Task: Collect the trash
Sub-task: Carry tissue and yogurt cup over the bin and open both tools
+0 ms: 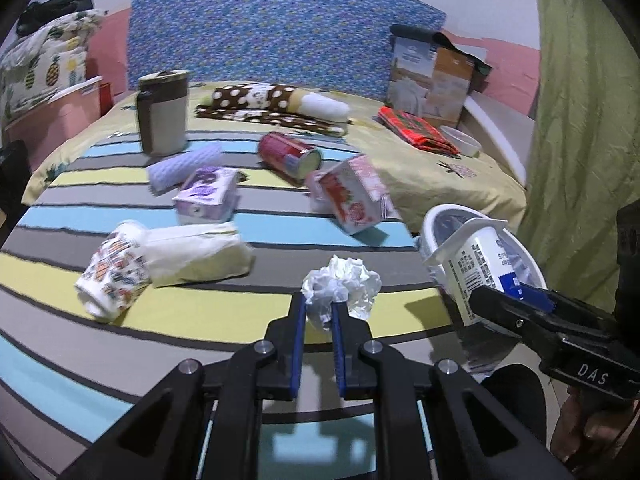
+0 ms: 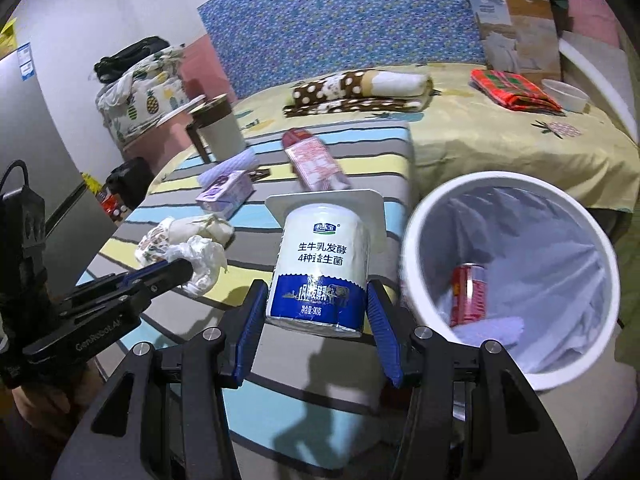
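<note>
**Inspector:** State both tools and their loads.

**Operator:** My left gripper is clenched on a crumpled tissue, the wad pinched between the tips at the lower centre of my left view. My right gripper is grasping a yogurt cup by its lower body, one pad on each side, flanged rim pointing away from me.

**Inspector:** Where is the bin?

**Operator:** The white bin sits at about three o'clock from the cup, just beside it. A red can already lies inside on the liner.

**Inspector:** Handling assessment?

**Operator:** I judge the tissue as near weightless and soft; it may cling to the pads on release. The cup looks light, thin-walled and smooth, so I would not squeeze harder; the body below the label is the right hold.

**Inspector:** Remaining trash?

**Operator:** Cartons, a paper cup and a can lie on the striped cover.
</note>
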Demonstrator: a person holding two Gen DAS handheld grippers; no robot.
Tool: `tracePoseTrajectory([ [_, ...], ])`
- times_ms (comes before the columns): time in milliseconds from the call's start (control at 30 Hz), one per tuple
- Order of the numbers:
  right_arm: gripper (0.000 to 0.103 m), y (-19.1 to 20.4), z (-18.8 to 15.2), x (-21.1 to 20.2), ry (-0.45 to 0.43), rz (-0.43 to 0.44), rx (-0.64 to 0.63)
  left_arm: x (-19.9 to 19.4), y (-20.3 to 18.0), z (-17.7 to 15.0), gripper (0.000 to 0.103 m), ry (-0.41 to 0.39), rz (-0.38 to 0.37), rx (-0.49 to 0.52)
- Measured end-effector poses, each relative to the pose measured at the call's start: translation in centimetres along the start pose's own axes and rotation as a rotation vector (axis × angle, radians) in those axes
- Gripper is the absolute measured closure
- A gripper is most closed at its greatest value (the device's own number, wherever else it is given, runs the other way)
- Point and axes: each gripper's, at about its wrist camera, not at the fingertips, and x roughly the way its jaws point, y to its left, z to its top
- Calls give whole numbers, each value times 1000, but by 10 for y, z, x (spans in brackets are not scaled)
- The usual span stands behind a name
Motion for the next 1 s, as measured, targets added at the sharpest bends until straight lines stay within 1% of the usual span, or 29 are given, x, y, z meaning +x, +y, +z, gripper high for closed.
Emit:
tracePoseTrajectory([
  [500, 51, -53, -8, -25, -48, -107, 92, 25, -67, 16, 90, 23, -98, 102],
  [1000, 51, -92, -17, -33, -30, -201, 168, 55, -119, 21, 90, 72, -201, 172],
])
